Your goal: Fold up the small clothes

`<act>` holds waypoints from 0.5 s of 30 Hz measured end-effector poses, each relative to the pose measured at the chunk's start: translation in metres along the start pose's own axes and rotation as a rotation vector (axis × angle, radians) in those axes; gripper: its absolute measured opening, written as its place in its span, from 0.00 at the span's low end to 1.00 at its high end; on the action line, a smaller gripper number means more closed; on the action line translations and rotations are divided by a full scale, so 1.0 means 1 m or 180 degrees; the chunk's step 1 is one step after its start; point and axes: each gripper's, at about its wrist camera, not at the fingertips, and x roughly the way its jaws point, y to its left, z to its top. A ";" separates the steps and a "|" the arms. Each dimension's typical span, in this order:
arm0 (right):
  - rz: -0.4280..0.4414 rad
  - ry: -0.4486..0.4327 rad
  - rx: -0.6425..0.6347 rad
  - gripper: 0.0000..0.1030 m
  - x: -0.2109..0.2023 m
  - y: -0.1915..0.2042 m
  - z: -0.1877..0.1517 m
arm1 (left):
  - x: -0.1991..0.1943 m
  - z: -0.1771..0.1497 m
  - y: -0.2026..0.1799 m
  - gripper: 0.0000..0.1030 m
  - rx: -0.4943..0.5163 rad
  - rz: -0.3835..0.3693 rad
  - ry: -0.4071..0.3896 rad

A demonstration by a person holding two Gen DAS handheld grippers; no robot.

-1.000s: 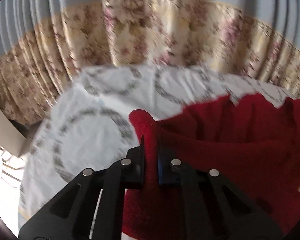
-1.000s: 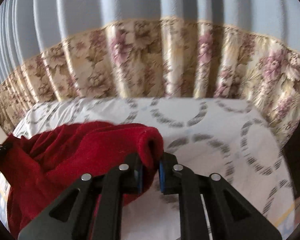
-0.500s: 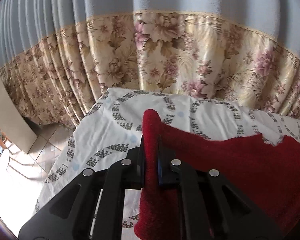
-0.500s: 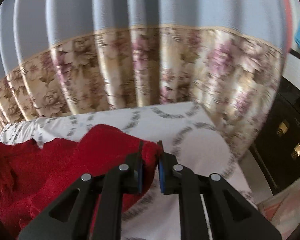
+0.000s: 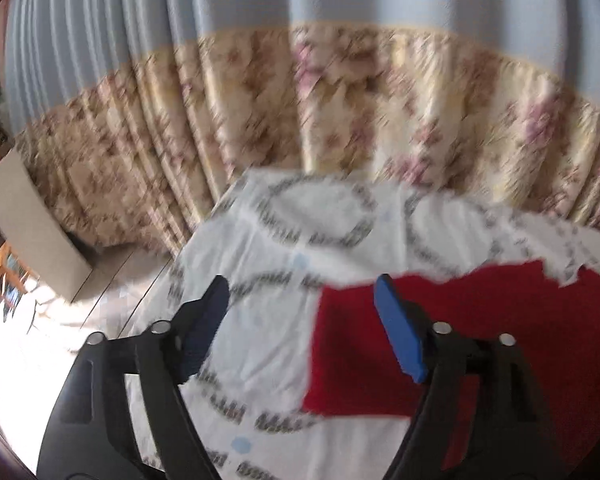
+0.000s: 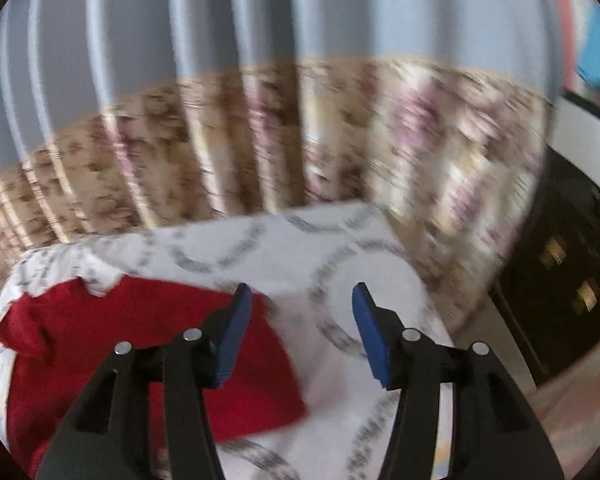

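Left wrist view: both grippers stood open over a red cloth (image 5: 480, 344) lying on a patterned sheet (image 5: 284, 240).

The left gripper (image 5: 300, 296) had just been opening; its jaws gaped wide, and only the cloth's left edge lay below the gap, untouched by the pads. In the right wrist view the right gripper (image 6: 298, 304) had also just been opening, about half wide, with bare sheet (image 6: 340, 248) between its jaws and the cloth (image 6: 140, 344) spread to its left. A floral curtain (image 5: 300, 112) hung behind.

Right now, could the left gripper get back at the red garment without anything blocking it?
Probably yes. The left gripper has just opened its jaws, nothing between them, and the red garment lies uncovered on the patterned sheet.
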 end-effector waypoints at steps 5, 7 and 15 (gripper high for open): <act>0.0475 0.0114 -0.0196 0.69 0.049 0.068 0.026 | 0.019 0.025 -0.058 0.87 0.0166 -0.0286 -0.0029; 0.0657 0.0299 -0.0177 0.69 0.080 0.099 0.025 | 0.032 0.024 -0.084 0.90 0.0183 -0.0432 -0.0001; 0.0664 0.0804 -0.0485 0.76 0.159 0.198 -0.013 | 0.088 -0.005 -0.168 0.90 0.0502 -0.0651 0.0406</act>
